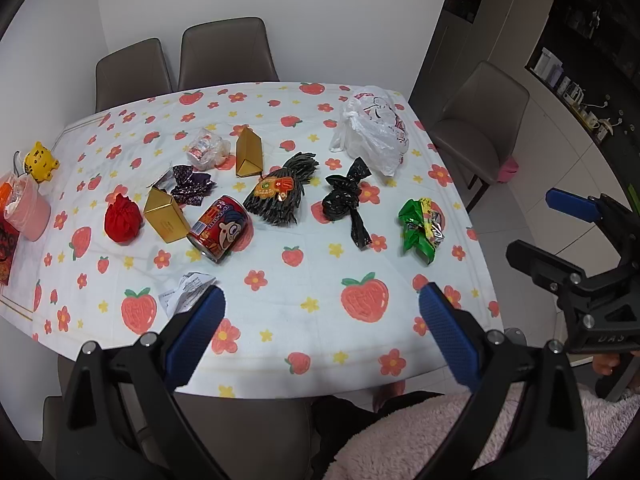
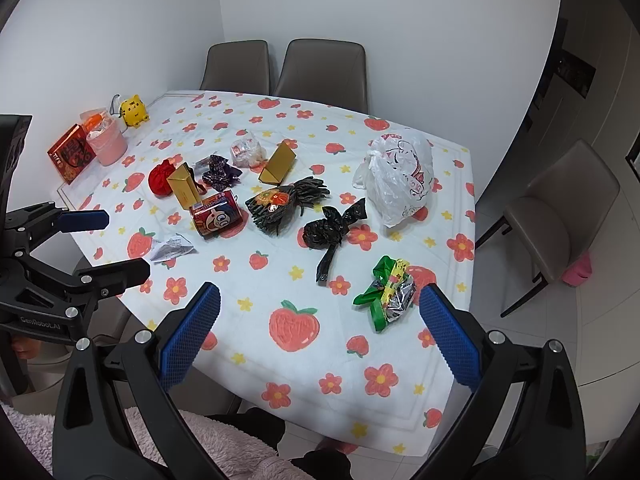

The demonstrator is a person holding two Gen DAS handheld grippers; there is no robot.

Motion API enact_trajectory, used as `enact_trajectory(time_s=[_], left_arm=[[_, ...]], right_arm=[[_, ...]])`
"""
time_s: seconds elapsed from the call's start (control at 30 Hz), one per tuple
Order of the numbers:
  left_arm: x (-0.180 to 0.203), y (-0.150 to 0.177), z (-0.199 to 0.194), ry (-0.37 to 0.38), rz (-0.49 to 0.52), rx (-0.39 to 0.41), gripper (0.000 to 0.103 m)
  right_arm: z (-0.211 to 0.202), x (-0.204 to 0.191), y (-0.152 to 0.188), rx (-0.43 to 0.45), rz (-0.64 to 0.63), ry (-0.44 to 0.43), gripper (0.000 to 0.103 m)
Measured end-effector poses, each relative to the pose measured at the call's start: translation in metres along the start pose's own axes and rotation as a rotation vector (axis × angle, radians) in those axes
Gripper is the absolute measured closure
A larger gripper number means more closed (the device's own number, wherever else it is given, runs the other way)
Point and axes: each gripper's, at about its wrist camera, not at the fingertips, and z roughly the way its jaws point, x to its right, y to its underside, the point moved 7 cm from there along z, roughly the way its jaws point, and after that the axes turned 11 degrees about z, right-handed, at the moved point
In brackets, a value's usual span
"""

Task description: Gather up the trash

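Observation:
Trash lies scattered on a table with a strawberry-print cloth (image 1: 304, 300): a white plastic bag (image 1: 372, 132), a crumpled black bag (image 1: 346, 200), a green foil wrapper (image 1: 420, 228), a red can (image 1: 220, 228) on its side, a paper receipt (image 1: 188, 292). My left gripper (image 1: 320, 312) hangs open above the near table edge, nothing between its blue pads. My right gripper (image 2: 320, 308) is open too, empty, with the green wrapper (image 2: 386, 296) just left of its right finger. Each gripper shows in the other's view: right (image 1: 530, 223), left (image 2: 126, 242).
Also on the cloth are two gold boxes (image 1: 248, 152) (image 1: 164, 216), a red ball (image 1: 122, 220), a purple wrapper (image 1: 192, 188), a dark fringed ornament (image 1: 280, 192), a pink cup (image 1: 30, 212) and a yellow tiger figure (image 1: 40, 162). Chairs (image 2: 320, 72) surround the table.

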Motion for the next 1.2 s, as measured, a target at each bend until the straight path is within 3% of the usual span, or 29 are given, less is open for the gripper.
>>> enact_trajectory(time_s=[1.2], left_arm=[[-0.0024, 0.0038, -0.0033, -0.002, 0.008, 0.007, 0.006]], right_arm=[[-0.0041, -0.0018, -0.0020, 0.006, -0.007, -0.010, 0.007]])
